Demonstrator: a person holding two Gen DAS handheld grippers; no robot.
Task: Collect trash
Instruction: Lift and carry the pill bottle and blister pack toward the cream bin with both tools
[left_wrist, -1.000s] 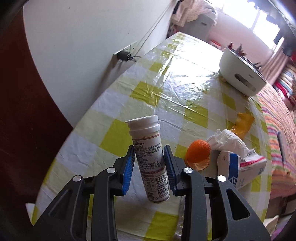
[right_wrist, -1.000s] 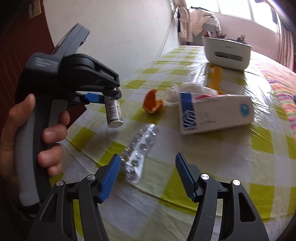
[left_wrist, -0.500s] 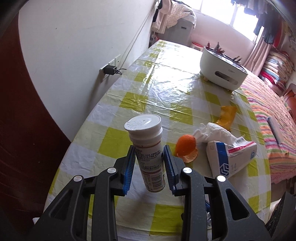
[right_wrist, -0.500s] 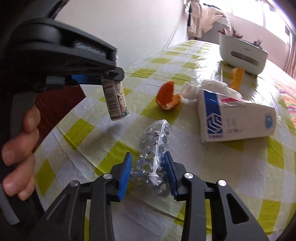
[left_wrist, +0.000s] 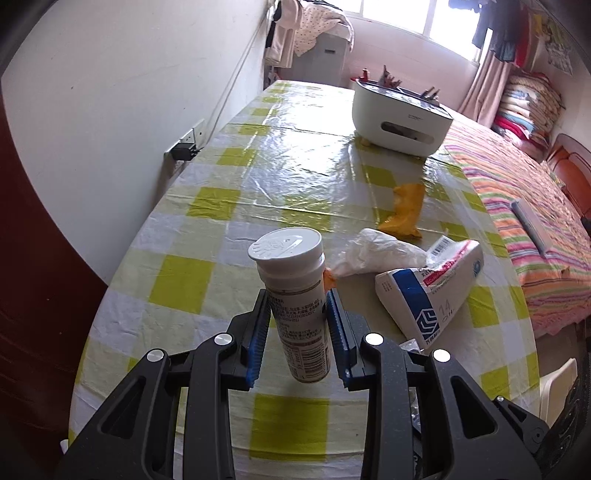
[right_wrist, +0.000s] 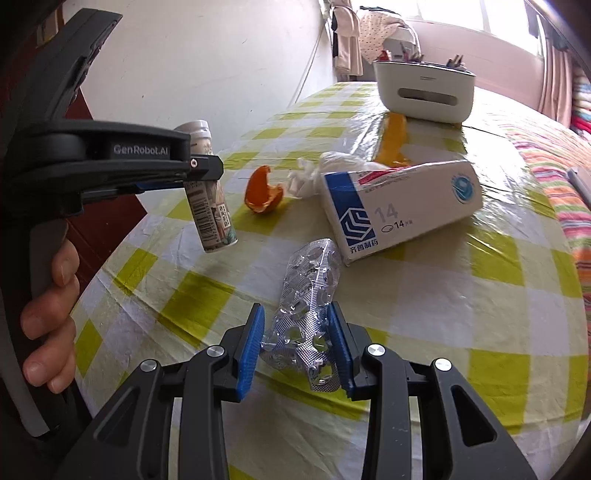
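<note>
Both hands are busy right now. The left gripper has its blue pads clamped on a white tablet tube, cap up and leaning a bit, held up off the table above the near end of the yellow checked cloth. In the right wrist view you can see the same tube hanging in the air from that gripper, with the person's left hand wrapped round the handle.

The right gripper is pinched in narrow on an empty foil blister pack; the pack's far end pokes out past the pads toward the medicine box, and I can't tell if it's lifted or touching the cloth.

The medicine box lies on its side near the middle. Just behind it sits a crumpled tissue, with an orange peel to its left. Farther back there's a yellow wrapper, right in front of the white caddy at the far end.
</note>
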